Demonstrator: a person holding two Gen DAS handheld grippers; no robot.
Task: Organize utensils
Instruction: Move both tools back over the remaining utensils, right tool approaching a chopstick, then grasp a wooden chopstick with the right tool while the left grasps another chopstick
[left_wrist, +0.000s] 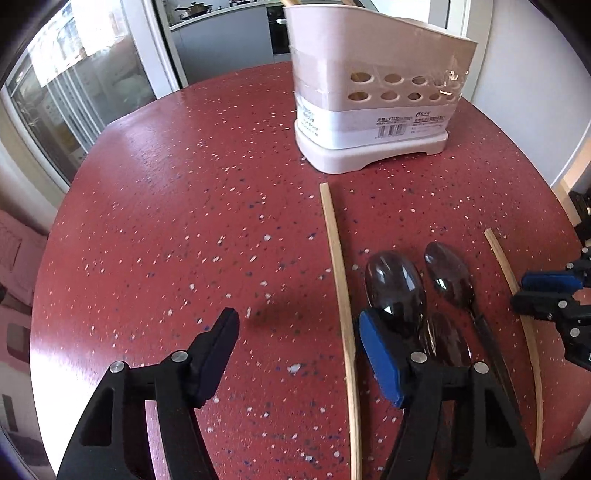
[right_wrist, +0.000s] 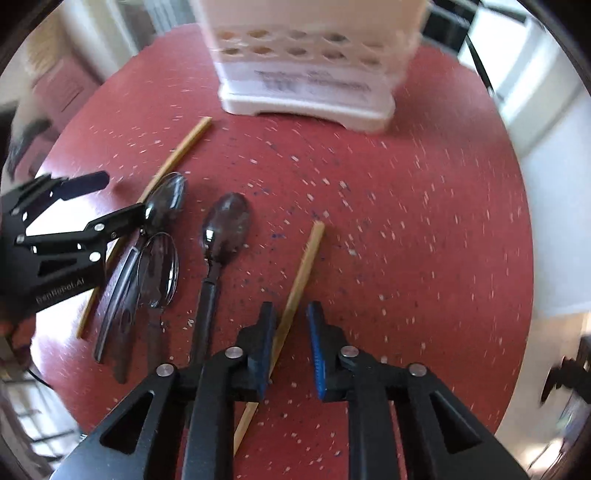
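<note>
Red speckled table (left_wrist: 166, 221), pale plastic utensil caddy (left_wrist: 369, 92) upright at far side, label facing cams.

L gripper (left_wrist: 299, 354): jaws wide, nothing between pads. The left chopstick (left_wrist: 338, 266) lies on table below the gap, nearer the blue pad; not gripped. Blue-padded finger sits over the bowl of the nearest dark spoon (left_wrist: 395, 284); contact: can't tell.

R gripper (right_wrist: 291, 343): jaws narrow, the right chopstick (right_wrist: 301, 273) runs between pads, closer to the left pad. Pads don't appear to press it; stick flat on table.

Three dark spoons in a cluster btwn the two chopsticks: two overlapping, third spoon (right_wrist: 225, 229) just beside them. R-cam view motion-blurred.
</note>
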